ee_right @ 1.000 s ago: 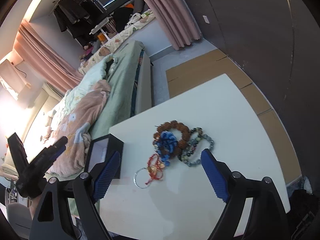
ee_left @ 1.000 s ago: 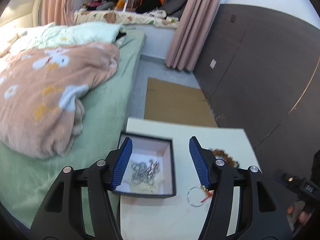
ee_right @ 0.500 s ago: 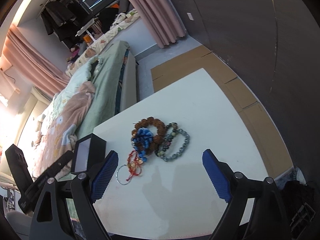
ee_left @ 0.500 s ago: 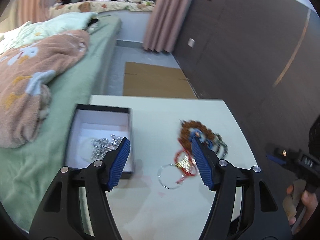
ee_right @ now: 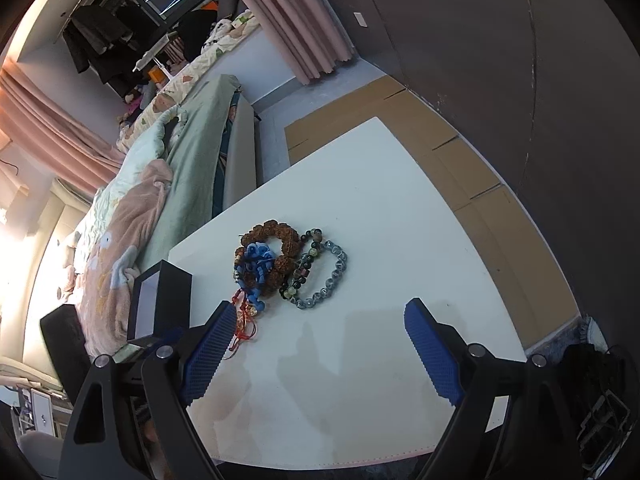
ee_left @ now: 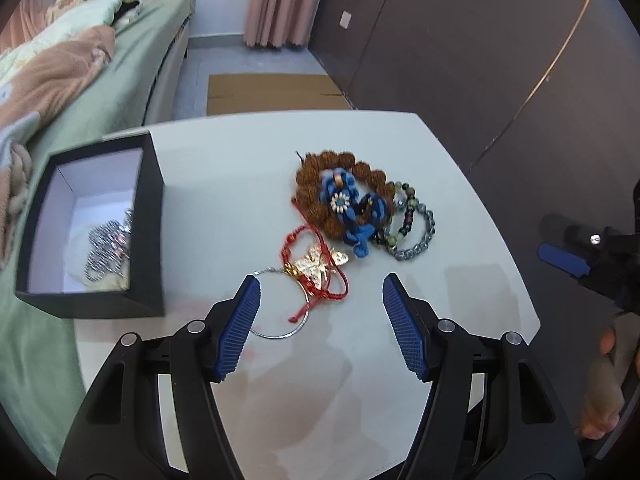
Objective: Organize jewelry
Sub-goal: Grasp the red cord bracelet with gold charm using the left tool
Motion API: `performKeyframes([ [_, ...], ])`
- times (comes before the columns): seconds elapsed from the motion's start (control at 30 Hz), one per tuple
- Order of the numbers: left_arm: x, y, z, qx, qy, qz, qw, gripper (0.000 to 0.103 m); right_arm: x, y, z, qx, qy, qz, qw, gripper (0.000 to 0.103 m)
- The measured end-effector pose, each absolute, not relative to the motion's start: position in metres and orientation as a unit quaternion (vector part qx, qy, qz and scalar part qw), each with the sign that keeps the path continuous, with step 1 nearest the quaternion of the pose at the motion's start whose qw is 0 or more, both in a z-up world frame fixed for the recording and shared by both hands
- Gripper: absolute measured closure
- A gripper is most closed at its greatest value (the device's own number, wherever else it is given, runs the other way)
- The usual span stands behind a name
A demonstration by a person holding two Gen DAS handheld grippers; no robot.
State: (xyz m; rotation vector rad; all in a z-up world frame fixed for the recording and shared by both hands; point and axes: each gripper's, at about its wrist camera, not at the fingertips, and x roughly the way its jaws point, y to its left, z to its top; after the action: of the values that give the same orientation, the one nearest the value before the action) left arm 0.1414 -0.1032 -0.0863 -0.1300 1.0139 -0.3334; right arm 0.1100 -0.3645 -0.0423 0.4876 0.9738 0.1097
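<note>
The loose jewelry is lying in a heap near the middle of the white table (ee_left: 224,184): a red cord bracelet (ee_left: 316,264) with a gold charm is overlapping a thin silver bangle (ee_left: 276,320), and just beyond them a brown seed-bead bracelet (ee_left: 316,184) is carrying a blue knotted piece (ee_left: 348,204), with two glass-bead bracelets (ee_left: 412,228) touching its right side. At the table's left edge the black jewelry box (ee_left: 150,224) is sitting open, already holding a silvery chain piece (ee_left: 106,252) on its white lining. The left gripper (ee_left: 320,320) has been swinging away from over the box and is now hovering above the red cord bracelet and bangle, its jaws spread with nothing pinched between them, having widened a little on the way across. That suggests one item is stowed and the cord bracelet or bangle is the next pick. The right gripper (ee_right: 320,344) is hanging over the near side of the table, jaws wide apart and empty, short of the bead pile. Beyond the table, a bed with a green sheet (ee_left: 120,80) is running along the left.
</note>
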Motion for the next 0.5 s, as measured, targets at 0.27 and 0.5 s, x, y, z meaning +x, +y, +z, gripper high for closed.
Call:
performKeyframes([
  [0.27, 0.152, -0.108, -0.109, -0.08, 0.511, -0.148, 0.843, 0.068, 0.107, -0.367, -0.045, 0.237, 0.465, 0.055, 0.851, 0.027],
  [0.5, 0.157, -0.109, -0.121, -0.081, 0.519, -0.127, 0.841, 0.069, 0.107, -0.366, -0.044, 0.24, 0.464, 0.062, 0.85, 0.027],
])
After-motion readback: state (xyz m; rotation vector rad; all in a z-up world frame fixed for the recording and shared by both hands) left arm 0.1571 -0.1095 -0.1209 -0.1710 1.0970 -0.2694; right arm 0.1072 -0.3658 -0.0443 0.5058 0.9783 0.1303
